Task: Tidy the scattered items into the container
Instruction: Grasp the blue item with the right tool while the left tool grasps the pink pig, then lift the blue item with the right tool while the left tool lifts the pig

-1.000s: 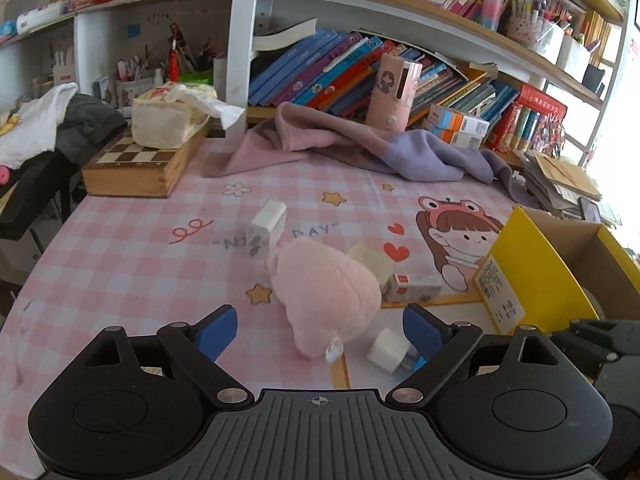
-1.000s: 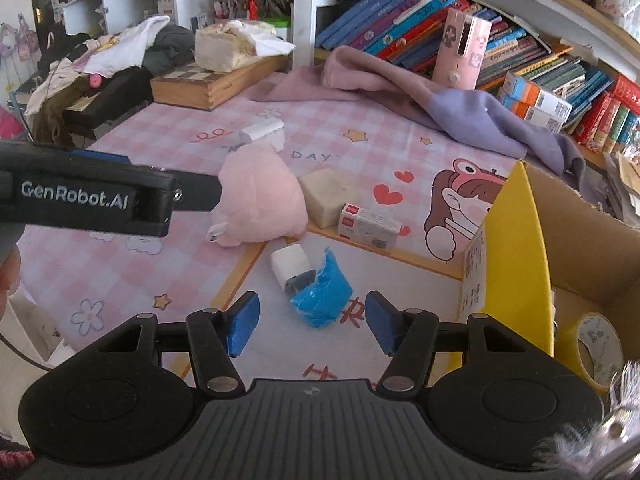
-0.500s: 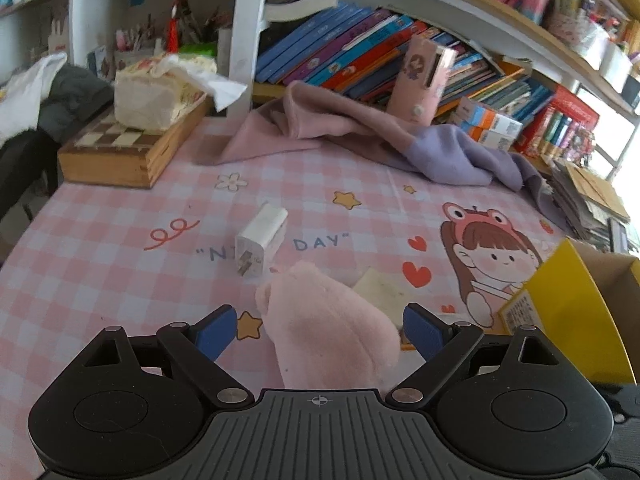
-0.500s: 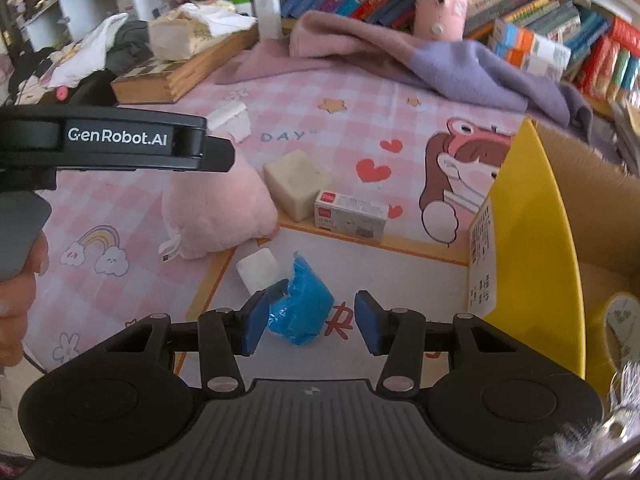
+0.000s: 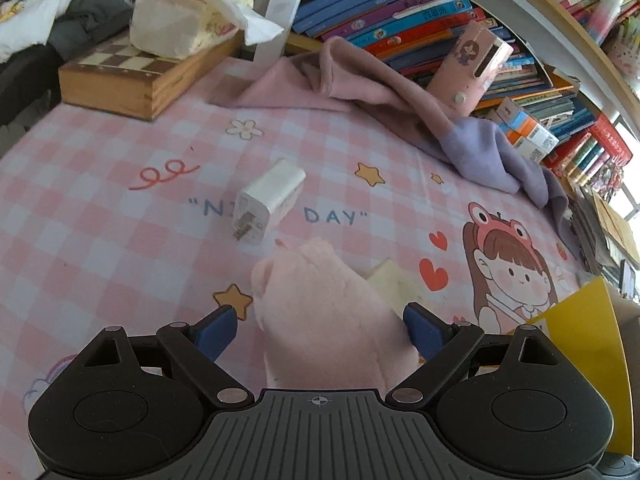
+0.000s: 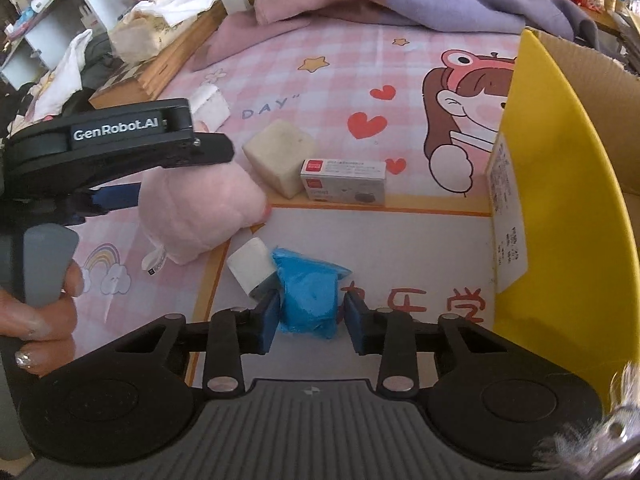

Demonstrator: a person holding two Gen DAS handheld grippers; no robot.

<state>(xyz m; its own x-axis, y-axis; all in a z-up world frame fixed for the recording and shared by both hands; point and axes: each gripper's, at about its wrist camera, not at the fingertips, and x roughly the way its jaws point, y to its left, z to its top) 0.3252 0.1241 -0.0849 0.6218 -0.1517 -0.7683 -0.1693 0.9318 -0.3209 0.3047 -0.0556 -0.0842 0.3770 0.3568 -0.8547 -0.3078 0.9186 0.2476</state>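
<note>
— Pink plush (image 5: 324, 312) lay straight ahead of the left gripper (image 5: 320, 332), between its wide-open fingers, untouched.
— And the right gripper (image 6: 310, 316)?
— Spread around the blue wad (image 6: 308, 300), not clamped; cardboard box (image 6: 560, 184) just right of it.

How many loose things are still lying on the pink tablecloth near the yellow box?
6: a pink plush toy, a beige cube, a small carton, a white block, a blue bag and a white charger. More may be hidden.
</note>
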